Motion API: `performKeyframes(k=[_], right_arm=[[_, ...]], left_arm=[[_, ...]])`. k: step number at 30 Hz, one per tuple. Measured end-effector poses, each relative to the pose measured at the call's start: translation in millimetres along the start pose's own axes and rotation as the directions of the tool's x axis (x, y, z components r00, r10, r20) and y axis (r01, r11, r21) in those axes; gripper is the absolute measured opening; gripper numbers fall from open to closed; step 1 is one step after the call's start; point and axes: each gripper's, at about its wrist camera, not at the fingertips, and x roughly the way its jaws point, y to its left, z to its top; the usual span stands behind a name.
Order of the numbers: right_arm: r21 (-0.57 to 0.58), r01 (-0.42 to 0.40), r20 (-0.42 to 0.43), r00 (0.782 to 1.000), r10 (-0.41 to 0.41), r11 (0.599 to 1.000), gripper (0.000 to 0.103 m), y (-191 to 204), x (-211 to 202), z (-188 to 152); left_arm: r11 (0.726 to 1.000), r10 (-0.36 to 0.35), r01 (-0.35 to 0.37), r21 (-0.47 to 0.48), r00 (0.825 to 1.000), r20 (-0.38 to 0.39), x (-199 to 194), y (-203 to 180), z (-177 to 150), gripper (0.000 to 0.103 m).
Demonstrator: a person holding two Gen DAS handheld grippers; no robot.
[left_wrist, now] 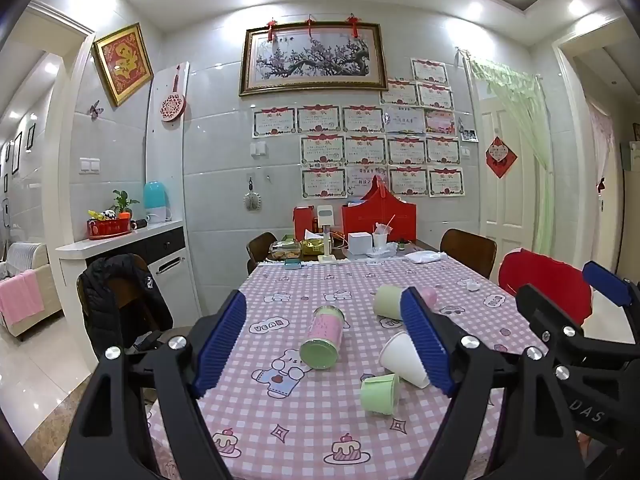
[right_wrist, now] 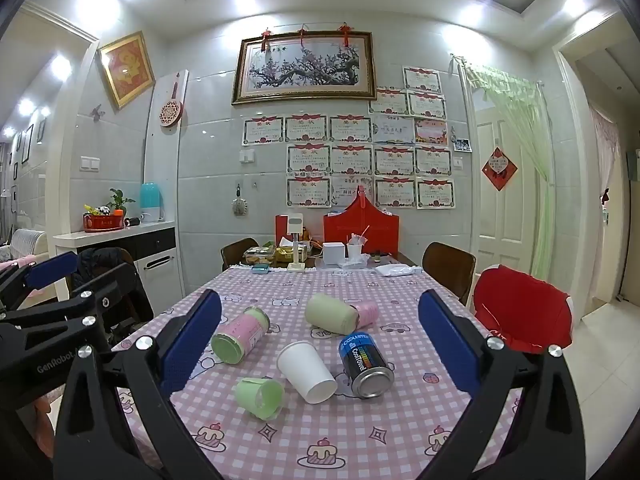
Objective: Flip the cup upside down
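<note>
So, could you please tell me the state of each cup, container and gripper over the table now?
white paper cup: on its side, empty
small green cup: on its side, empty
pink jar: on its side
large green cup: on its side
blue can: on its side
left gripper: open, holding nothing
right gripper: open, holding nothing

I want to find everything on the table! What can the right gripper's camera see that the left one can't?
Only the right view shows the dark blue can; in the left view a blue pad hides that spot. Only the left view shows the small white crumpled bit. Both show the white cup, small green cup and pink jar, all lying sideways.
</note>
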Motion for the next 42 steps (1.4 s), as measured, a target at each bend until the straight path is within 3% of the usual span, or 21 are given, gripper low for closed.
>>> performKeyframes(k=[42], right_arm=[[0.006,0.0,-0.011,1.0,0.0,1.0,0.095,-0.6,0.3,-0.7]], left_arm=[[1.0,-0.001,0.002,0.006,1.0,-0.011,2.0,0.8,-2.5,0.079]])
